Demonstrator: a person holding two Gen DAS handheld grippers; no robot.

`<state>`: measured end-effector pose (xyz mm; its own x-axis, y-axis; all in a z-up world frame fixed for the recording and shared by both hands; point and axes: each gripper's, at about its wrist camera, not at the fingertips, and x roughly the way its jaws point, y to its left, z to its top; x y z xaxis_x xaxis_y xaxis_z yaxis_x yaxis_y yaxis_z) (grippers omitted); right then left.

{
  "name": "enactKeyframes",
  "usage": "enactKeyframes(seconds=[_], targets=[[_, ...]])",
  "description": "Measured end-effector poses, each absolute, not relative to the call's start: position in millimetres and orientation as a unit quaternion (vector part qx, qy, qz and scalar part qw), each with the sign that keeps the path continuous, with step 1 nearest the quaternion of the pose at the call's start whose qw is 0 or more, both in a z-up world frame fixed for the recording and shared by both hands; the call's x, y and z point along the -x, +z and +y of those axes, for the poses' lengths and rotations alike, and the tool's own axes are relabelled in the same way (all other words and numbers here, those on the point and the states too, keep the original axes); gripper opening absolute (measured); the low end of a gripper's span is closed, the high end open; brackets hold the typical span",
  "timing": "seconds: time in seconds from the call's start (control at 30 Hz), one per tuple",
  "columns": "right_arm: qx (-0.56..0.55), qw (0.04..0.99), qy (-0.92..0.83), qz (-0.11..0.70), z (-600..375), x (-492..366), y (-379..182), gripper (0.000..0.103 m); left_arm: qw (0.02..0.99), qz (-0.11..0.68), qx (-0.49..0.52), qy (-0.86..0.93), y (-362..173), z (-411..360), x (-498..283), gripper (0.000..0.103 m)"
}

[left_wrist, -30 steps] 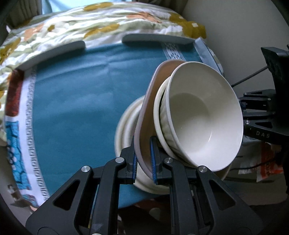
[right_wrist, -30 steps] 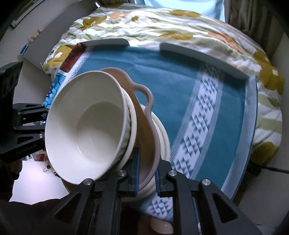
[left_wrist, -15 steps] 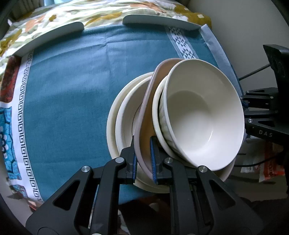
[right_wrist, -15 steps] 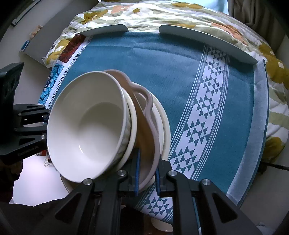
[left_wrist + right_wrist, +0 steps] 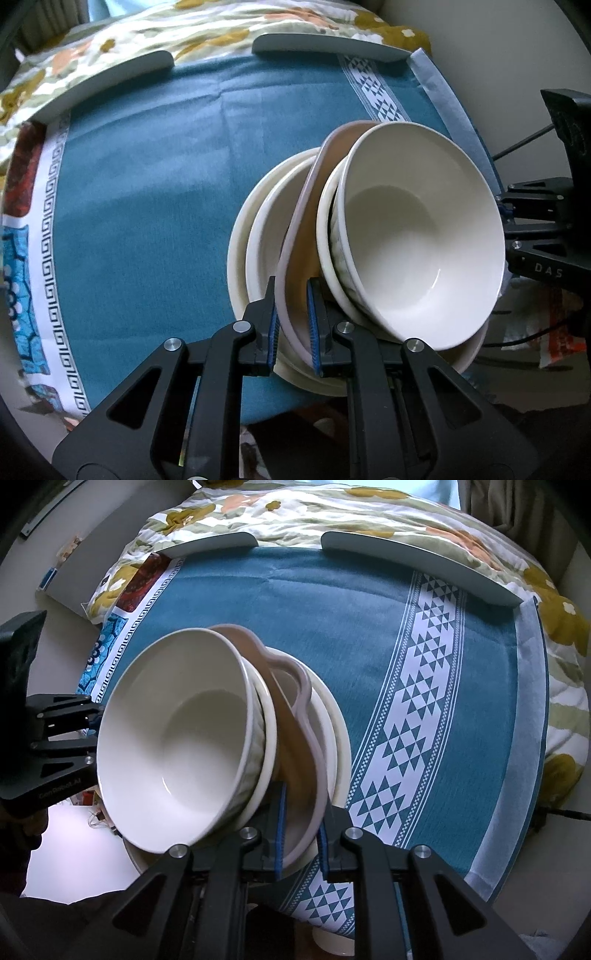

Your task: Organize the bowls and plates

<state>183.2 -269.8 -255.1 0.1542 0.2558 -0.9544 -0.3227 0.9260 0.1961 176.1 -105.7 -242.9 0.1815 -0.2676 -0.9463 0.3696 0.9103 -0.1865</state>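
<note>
Gripping one pink dish (image 5: 295, 236) from both sides.
Your left gripper (image 5: 291, 321) and right gripper (image 5: 301, 830) fingers clamp its rim; white bowls (image 5: 417, 243) nest inside, above cream plates (image 5: 243, 266).

L gripper (image 5: 291, 325) clamps pink dish (image 5: 295, 251) w/ white bowl (image 5: 417, 243).

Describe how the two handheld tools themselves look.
Both the left tool and right tool are matte black, with angular arms with triangular cutouts, silver round screw heads and ribbed blue finger pads. White lettering marks their sides.
</note>
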Motion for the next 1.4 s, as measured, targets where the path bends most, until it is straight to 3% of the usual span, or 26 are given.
enactKeyframes(seconds=[0.73, 1.07, 1.1, 1.13, 1.17, 1.27, 1.33, 1.4], targets=[[0.029, 0.800, 0.161, 0.577, -288.4, -152.7, -210.0, 0.015, 0.802, 0.567, -0.074, -0.171, -196.3, -96.2, -144.4, 0.011], [0.013, 0.867, 0.155, 0.474, -272.4, -73.0, -127.1, 0.016, 0.894, 0.423, -0.058, -0.138, -96.1, -95.1, -51.3, 0.011], [0.008, 0.875, 0.149, 0.460, -269.7, -63.3, -118.3, 0.019, 0.901, 0.408, -0.057, -0.134, -88.0, -94.2, -42.1, 0.011], [0.002, 0.883, 0.144, 0.447, -267.3, -53.9, -110.0, 0.030, 0.908, 0.394, -0.055, -0.131, -80.3, -92.4, -33.5, 0.011], [-0.006, 0.892, 0.135, 0.431, -265.2, -43.1, -101.0, 0.048, 0.916, 0.377, -0.054, -0.128, -70.5, -89.3, -23.6, 0.011], [-0.021, 0.910, 0.118, 0.397, -263.2, -24.0, -82.5, 0.077, 0.931, 0.340, -0.051, -0.127, -47.3, -80.5, -4.1, 0.013], [-0.026, 0.923, 0.091, 0.372, -259.8, -8.8, -66.8, 0.084, 0.938, 0.319, -0.050, -0.129, -32.4, -73.1, 5.2, 0.015], [-0.027, 0.935, 0.070, 0.348, -258.2, 2.7, -53.1, 0.086, 0.942, 0.305, -0.053, -0.127, -21.2, -67.2, 10.5, 0.029]])
